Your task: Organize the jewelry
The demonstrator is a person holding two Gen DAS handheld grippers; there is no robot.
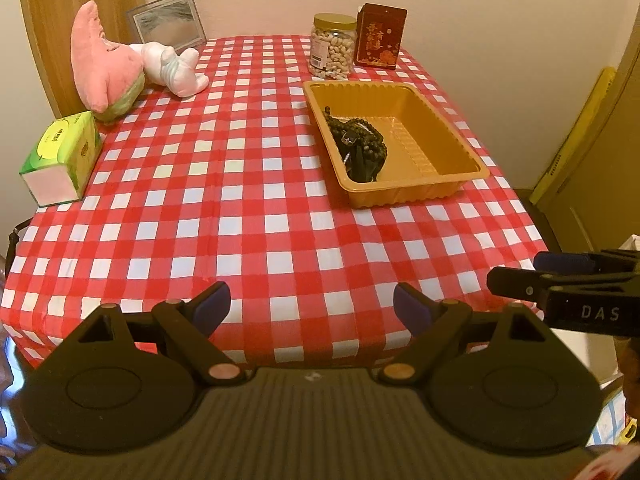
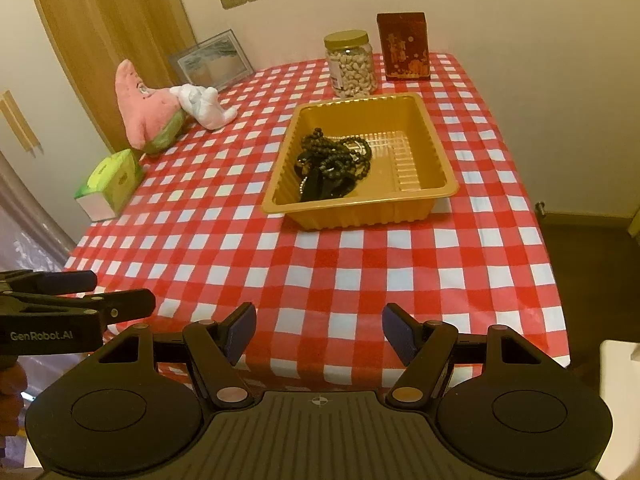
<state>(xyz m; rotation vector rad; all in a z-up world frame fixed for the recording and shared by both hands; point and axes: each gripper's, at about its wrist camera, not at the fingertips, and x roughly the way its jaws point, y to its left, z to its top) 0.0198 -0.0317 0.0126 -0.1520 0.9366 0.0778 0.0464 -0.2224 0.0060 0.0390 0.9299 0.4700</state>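
Both grippers, left gripper [image 1: 311, 307] and right gripper [image 2: 319, 328], hung wide open and empty while the jewelry [image 2: 333, 162] lay tangled at nine o'clock in the tray [image 2: 404, 108], so we judged one strand should be pinched singly.

The red-and-white checked plastic cloth [image 2: 360, 264] covering the tabletop has a smooth, faintly shiny sheen and hangs in soft creases at the near edge. The orange-gold ribbed plastic tray [image 2: 436, 152] is thin, moulded and glossy, its floor grooved. Inside it, the dark round-beaded strands [image 2: 340, 156] look like polished wood, dully gleaming. The clear plastic jar with a gold lid [image 2: 352, 66] is smooth and see-through. The pink star-shaped plush toy [image 2: 140, 108] is soft, fuzzy fabric. The green tissue pack [image 2: 114, 178] has a slick printed wrapper. The dark red box [image 2: 404, 46] appears to be matt printed card.
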